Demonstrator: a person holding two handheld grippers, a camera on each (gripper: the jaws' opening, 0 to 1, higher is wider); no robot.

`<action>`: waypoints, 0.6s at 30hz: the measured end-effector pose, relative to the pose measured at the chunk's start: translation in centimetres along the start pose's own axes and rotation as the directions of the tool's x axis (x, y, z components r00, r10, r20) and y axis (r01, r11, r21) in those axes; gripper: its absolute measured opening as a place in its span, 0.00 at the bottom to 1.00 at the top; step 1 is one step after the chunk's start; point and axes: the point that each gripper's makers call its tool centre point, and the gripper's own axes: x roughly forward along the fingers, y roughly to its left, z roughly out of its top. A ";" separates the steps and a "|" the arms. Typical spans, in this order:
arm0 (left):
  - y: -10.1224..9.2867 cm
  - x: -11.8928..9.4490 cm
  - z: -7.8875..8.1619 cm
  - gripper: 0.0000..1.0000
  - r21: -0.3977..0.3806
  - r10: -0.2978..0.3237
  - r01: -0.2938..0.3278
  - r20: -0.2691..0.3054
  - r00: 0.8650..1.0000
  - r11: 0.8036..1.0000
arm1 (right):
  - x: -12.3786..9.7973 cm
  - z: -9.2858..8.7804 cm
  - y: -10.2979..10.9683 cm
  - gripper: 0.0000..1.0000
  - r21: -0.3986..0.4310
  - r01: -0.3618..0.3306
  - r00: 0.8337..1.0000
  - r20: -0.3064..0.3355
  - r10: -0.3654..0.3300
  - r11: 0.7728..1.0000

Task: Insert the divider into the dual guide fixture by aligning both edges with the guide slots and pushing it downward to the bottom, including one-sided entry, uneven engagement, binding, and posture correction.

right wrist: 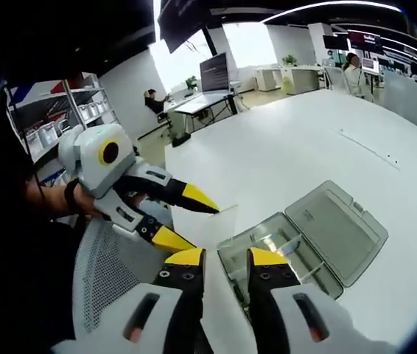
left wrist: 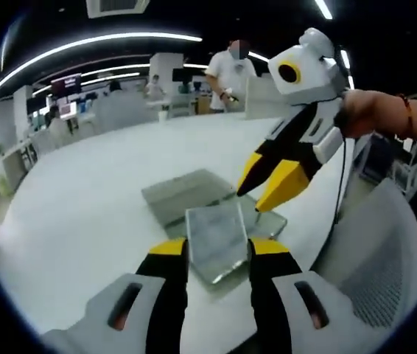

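- In the left gripper view, the left gripper (left wrist: 218,254) has its yellow-tipped fingers (left wrist: 168,248) closed against the two side edges of the divider (left wrist: 217,237), a clear flat panel held between them
- The divider sits tilted over the near part of the guide fixture (left wrist: 194,195), a clear plastic case lying open on the white counter (left wrist: 90,199); whether its edges have entered any slot cannot be told
- The right gripper (left wrist: 267,184) reaches in from the right in the same view, its fingers parted, tips down near the far right corner of the divider; contact cannot be told
- A person's hand (left wrist: 374,114) holds the right gripper's body at the right
- In the right gripper view, the right gripper (right wrist: 225,258) has its fingers slightly apart with nothing gripped between them, just over the near edge of the fixture's tray (right wrist: 278,254)
- The fixture's lid (right wrist: 337,228) lies flat, hinged open to the right of the tray
- The left gripper (right wrist: 186,217) enters from the left there, its fingers either side of the thin clear divider (right wrist: 212,225)
- A grey mesh chair (right wrist: 116,276) stands near the counter edge
- People (left wrist: 227,70) stand far off
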 end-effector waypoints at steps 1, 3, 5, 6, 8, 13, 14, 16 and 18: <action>-0.1 0.0 0.0 0.31 0.002 -0.004 0.004 0.001 1.000 1.000 | 0.1 0.0 0.0 0.18 0.011 -0.002 1.000 0.001 0.002 1.000; -0.4 0.0 0.0 0.31 0.001 -0.011 0.011 0.004 1.000 1.000 | 0.2 0.0 0.1 0.18 0.024 -0.010 1.000 0.001 0.010 1.000; -0.7 0.1 -0.1 0.31 0.005 -0.022 0.022 0.002 1.000 1.000 | 0.3 0.0 0.2 0.18 0.020 -0.013 1.000 -0.001 0.013 1.000; -0.9 0.2 0.0 0.31 0.010 -0.027 0.027 0.002 1.000 1.000 | 0.3 0.0 0.3 0.18 0.019 -0.017 1.000 -0.004 0.017 1.000; -1.3 0.2 0.1 0.31 0.017 -0.037 0.037 0.008 0.999 0.999 | 0.4 0.0 0.4 0.18 0.020 -0.020 1.000 -0.004 0.021 1.000; -1.7 0.3 0.4 0.31 0.032 -0.051 0.051 0.018 0.999 0.998 | 0.5 -0.2 0.4 0.17 0.030 -0.022 1.000 -0.012 0.023 0.999; -1.8 0.3 0.5 0.31 0.036 -0.055 0.054 0.020 0.998 0.998 | 0.5 -0.2 0.4 0.17 0.029 -0.023 1.000 -0.012 0.023 0.999; -1.9 0.4 0.5 0.31 0.045 -0.062 0.061 0.024 0.998 0.997 | 0.5 -0.2 0.5 0.16 0.037 -0.027 1.000 -0.011 0.027 0.999; -2.0 0.3 0.6 0.31 0.052 -0.068 0.067 0.026 0.997 0.996 | 0.6 -0.3 0.4 0.16 0.044 -0.026 1.000 -0.013 0.026 0.999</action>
